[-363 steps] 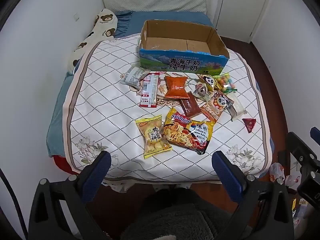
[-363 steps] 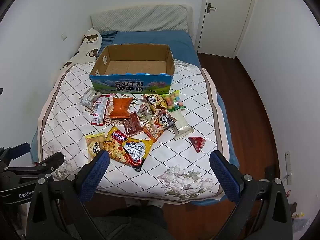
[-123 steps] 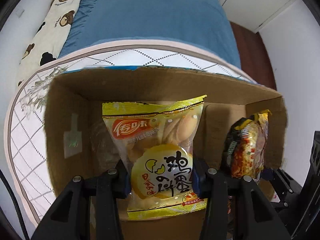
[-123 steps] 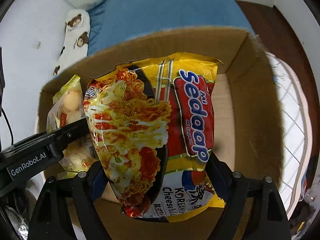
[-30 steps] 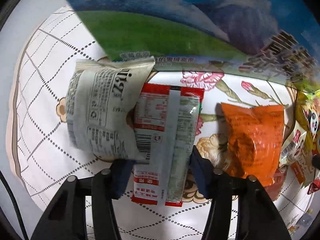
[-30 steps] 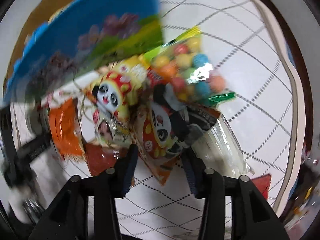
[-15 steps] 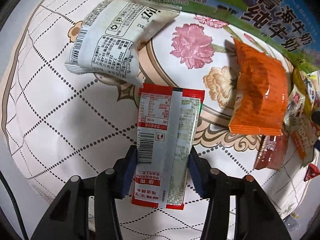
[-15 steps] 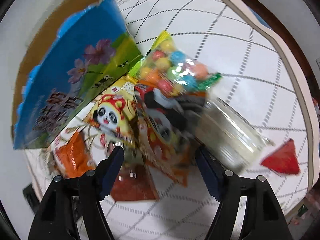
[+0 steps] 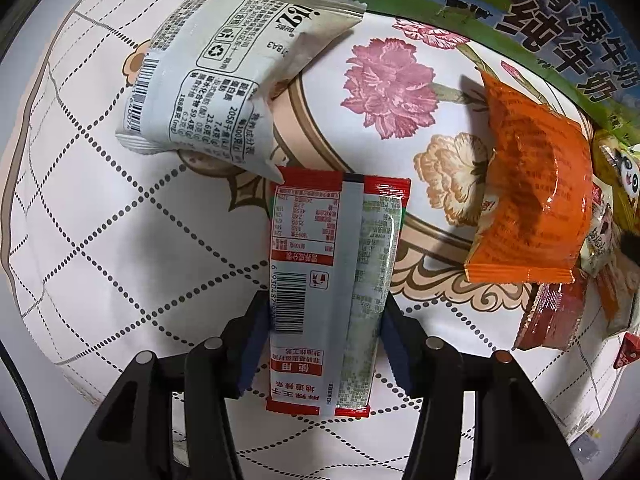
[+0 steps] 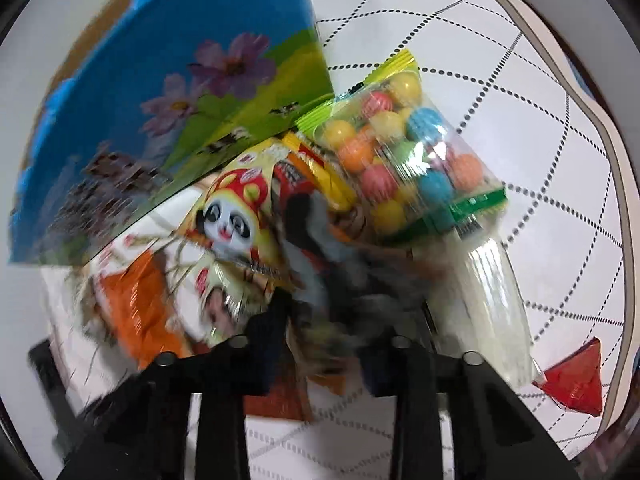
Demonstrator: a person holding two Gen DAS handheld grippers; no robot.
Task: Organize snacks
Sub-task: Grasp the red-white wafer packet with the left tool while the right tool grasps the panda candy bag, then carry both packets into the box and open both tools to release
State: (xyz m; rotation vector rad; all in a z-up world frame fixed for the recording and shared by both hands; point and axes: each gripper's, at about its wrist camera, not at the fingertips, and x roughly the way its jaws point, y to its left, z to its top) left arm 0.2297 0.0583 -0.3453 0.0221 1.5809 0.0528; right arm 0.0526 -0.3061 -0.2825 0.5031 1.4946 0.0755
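In the left wrist view my left gripper is shut on a red-and-silver snack packet and holds it above the quilt. A white packet and an orange packet lie beyond it, below the blue-green carton's front wall. In the blurred right wrist view my right gripper sits closed in on a dark panda-print packet in the snack pile. A gumball bag, a yellow panda packet and a clear packet lie around it, beside the carton.
A red triangular packet lies near the bed's right edge. A dark red packet lies below the orange one. The white quilt with a diamond pattern stretches left. The other gripper's black body shows at lower left in the right wrist view.
My left gripper has lifted the red-and-silver packet off the white one and drawn it back. My right gripper has narrowed around the panda packet in the pile.
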